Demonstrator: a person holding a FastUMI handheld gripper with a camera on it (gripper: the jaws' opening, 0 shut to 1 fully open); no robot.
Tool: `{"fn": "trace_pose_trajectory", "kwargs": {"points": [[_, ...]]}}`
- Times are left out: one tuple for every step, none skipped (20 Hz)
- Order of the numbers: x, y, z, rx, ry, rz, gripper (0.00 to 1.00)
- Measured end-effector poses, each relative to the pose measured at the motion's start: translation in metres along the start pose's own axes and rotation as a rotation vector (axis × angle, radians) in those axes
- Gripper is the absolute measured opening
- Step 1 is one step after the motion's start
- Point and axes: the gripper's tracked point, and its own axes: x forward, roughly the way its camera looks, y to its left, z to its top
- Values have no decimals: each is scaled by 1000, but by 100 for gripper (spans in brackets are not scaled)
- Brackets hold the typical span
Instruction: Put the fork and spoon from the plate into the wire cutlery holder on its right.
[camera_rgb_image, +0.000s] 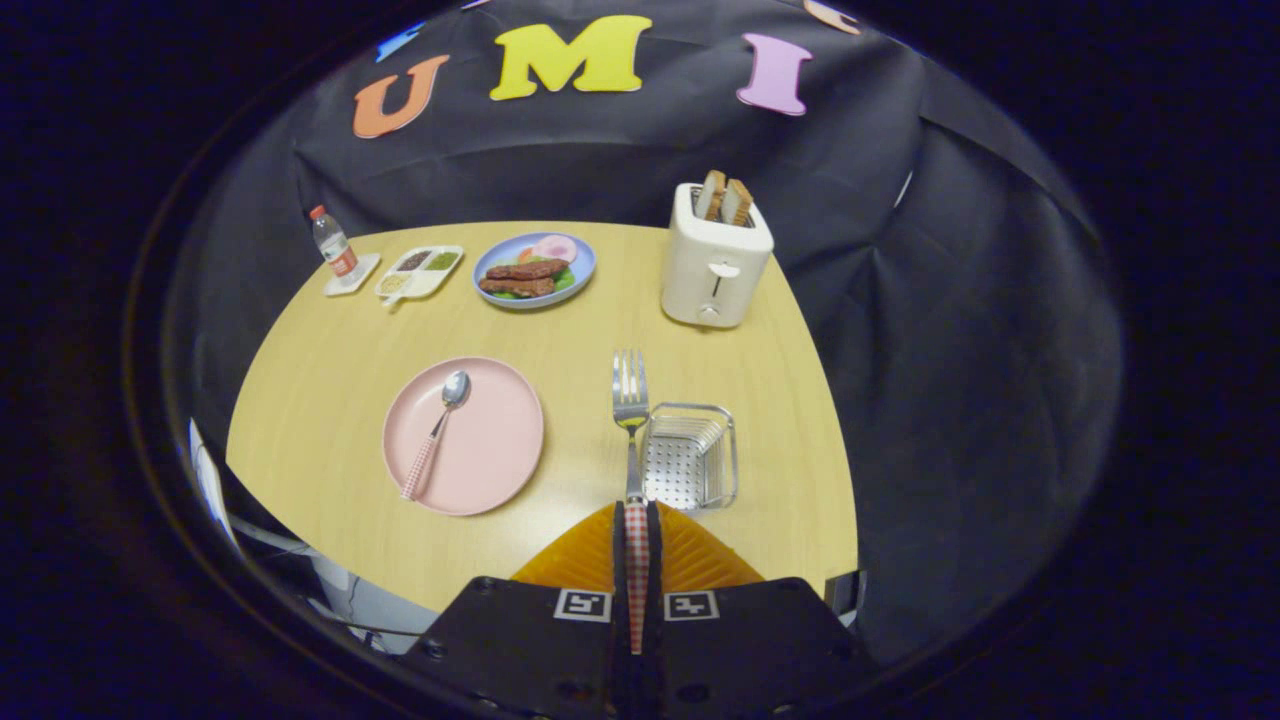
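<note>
Closed tight, the jaws of the gripper (637, 520) pinch the checked handle of the fork (630, 405), one finger pressing on each side of it. From the fingers the fork runs straight ahead, tines forward, its metal neck and head standing out over the table (330, 370).

Just beyond the fingertips and a little right of the fork's neck sits the holder (690, 457), a small wire basket with a perforated floor. It stands upright on the table with nothing inside. The fork's head shows just beside the holder's left rim, at about its far corner; whether the fork touches the wire I cannot tell.

Left of the holder, well apart from it, lies the plate (490, 440), pink and round. The spoon (437, 430) rests on it, bowl toward the far side and its checked handle slanting back to the plate's near left rim.

Farther on, past the holder, a toaster (712, 265) stands with two slices of toast (724, 198) up in its slots. To its left along the table's far edge are a blue dish (535, 271) of food, then a divided tray (420, 272) with three fillings, then a bottle (334, 245) on a small square coaster (353, 277) at the far left corner.
</note>
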Motion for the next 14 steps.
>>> {"fn": "trace_pose_trajectory", "kwargs": {"points": [[-6, -11, -5, 13, 14, -8, 4], [-12, -19, -8, 30, 23, -2, 5], [-18, -27, -9, 37, 31, 5, 4], [-22, -37, -12, 40, 42, -1, 4], [-28, -47, -12, 48, 54, -6, 4], [-32, -55, -14, 53, 76, -7, 4], [-38, -59, -16, 59, 96, 0, 5], [-40, -64, -13, 53, 113, -3, 4], [-43, -71, -13, 29, 126, -20, 4], [-44, -74, -12, -2, 138, -35, 4], [-44, -74, -12, -33, 158, -35, 4], [-44, -71, -13, -57, 188, -27, 4], [-41, -67, -12, -67, 218, -23, 4], [-36, -62, -12, -66, 254, -9, 4]]}}
